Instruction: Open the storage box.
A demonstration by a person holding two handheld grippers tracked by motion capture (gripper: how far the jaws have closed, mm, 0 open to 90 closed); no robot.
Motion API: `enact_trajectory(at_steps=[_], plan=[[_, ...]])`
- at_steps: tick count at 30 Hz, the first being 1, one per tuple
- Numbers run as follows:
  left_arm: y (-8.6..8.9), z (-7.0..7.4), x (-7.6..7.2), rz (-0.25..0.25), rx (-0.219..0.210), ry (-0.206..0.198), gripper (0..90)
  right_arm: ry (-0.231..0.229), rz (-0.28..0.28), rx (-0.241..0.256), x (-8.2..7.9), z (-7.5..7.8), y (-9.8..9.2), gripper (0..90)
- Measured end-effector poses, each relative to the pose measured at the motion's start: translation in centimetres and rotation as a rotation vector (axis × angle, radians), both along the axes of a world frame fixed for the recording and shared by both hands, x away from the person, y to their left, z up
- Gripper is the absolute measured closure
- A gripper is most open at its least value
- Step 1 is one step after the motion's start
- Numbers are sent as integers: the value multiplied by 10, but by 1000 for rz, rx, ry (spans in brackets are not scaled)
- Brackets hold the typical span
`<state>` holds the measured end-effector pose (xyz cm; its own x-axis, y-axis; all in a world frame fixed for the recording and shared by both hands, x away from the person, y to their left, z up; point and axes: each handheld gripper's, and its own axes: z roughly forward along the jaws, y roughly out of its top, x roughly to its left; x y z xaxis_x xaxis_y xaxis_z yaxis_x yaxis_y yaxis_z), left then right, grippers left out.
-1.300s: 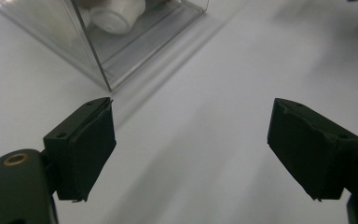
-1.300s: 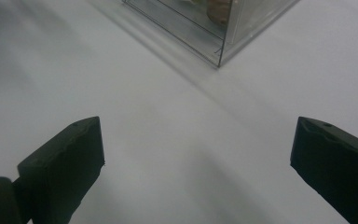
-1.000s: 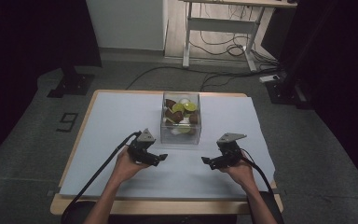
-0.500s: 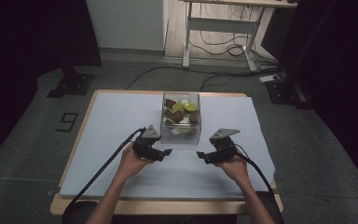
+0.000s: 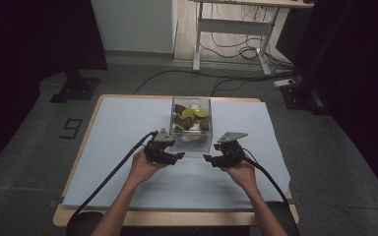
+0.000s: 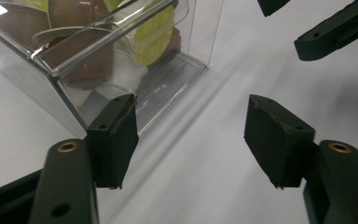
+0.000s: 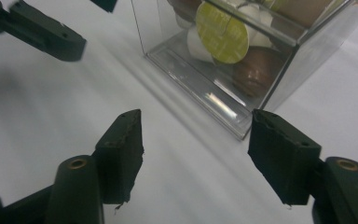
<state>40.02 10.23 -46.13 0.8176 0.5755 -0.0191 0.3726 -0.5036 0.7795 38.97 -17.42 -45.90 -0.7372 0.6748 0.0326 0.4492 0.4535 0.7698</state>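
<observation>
Both claws, left claw [image 6: 191,135] and right claw [image 7: 196,154], spread beside clear box [image 5: 191,123] (contents partly blurred).

Black hand-held gripper [image 6: 193,140], brass-ringed screws

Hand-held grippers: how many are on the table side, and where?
2: the left hand-held gripper near the clear box's left front corner, the right hand-held gripper near its right front corner.

grey floor [image 5: 24,162], desk frame [image 5: 231,29], floor cables [image 5: 236,51]
</observation>
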Motion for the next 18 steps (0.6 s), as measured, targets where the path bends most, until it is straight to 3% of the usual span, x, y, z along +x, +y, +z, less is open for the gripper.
enact_trajectory(at_steps=[6,18], plan=[[-1,-1,5,20,-6,-7,432,-2,8,-2,6,-1,7,482],[-8,2,12,49,-19,-24,573,-36,-12,-11,12,1,18,619]])
